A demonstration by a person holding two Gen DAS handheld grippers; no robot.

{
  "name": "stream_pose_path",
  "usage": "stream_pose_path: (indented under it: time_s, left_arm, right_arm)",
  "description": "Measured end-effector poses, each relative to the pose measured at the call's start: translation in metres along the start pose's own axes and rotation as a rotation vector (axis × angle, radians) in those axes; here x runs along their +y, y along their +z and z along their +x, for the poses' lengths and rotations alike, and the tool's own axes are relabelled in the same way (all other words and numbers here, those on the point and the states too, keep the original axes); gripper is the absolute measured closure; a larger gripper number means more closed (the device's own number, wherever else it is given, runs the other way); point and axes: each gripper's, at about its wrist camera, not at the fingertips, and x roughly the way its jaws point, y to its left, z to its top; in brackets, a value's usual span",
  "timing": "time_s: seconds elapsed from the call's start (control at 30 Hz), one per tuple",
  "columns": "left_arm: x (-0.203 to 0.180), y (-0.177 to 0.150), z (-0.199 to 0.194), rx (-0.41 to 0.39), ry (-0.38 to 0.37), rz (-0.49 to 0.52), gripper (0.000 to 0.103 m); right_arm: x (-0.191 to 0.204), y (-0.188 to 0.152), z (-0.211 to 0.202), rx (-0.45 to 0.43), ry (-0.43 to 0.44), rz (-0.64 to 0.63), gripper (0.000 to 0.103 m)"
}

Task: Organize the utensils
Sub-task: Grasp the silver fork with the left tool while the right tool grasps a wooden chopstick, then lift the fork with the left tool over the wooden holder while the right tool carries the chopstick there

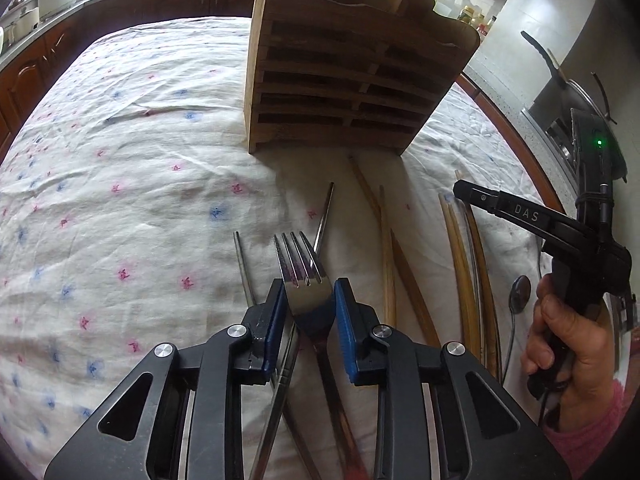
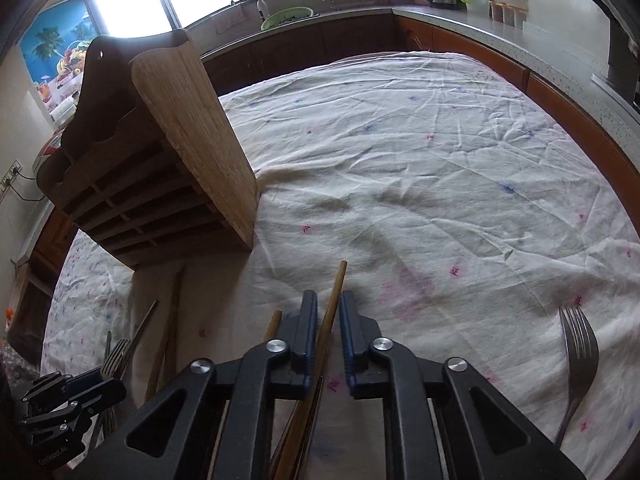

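Observation:
In the left wrist view my left gripper (image 1: 309,300) is shut on a steel fork (image 1: 300,268). Its blue pads (image 1: 276,320) press the fork's shoulders, and the tines point toward the wooden utensil holder (image 1: 352,92). My right gripper (image 2: 328,312) is shut on a wooden chopstick (image 2: 338,284) whose tip sticks out ahead of the fingers. The same gripper (image 1: 460,192) appears at the right of the left view, in a person's hand (image 1: 568,344). The holder (image 2: 168,184) stands to the left of it. The left gripper (image 2: 72,396) with its fork (image 2: 116,356) shows at the lower left.
A flower-print tablecloth (image 1: 120,200) covers the table. Several wooden chopsticks (image 1: 388,264) and metal chopsticks (image 1: 244,268) lie in front of the holder, with a dark spoon (image 1: 520,292) beside them. A second fork (image 2: 580,356) lies at the right. Kitchen counters (image 2: 520,28) ring the table.

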Motion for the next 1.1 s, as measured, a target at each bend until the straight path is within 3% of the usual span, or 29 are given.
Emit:
stream_pose_path:
  time_s: [0.23, 0.67, 1.1]
  left_arm:
    - [0.005, -0.002, -0.019, -0.042, -0.030, -0.023, 0.081]
    - [0.000, -0.022, -0.104, -0.222, -0.077, -0.038, 0.082]
    - [-0.004, -0.035, -0.139, -0.300, -0.095, -0.032, 0.082]
  right_arm:
    - [0.003, -0.003, -0.027, -0.051, 0.059, 0.009, 0.095]
    - [0.030, -0.013, -0.117, -0.194, 0.178, -0.036, 0.098]
    - [0.048, -0.019, -0.183, -0.313, 0.229, -0.068, 0.098]
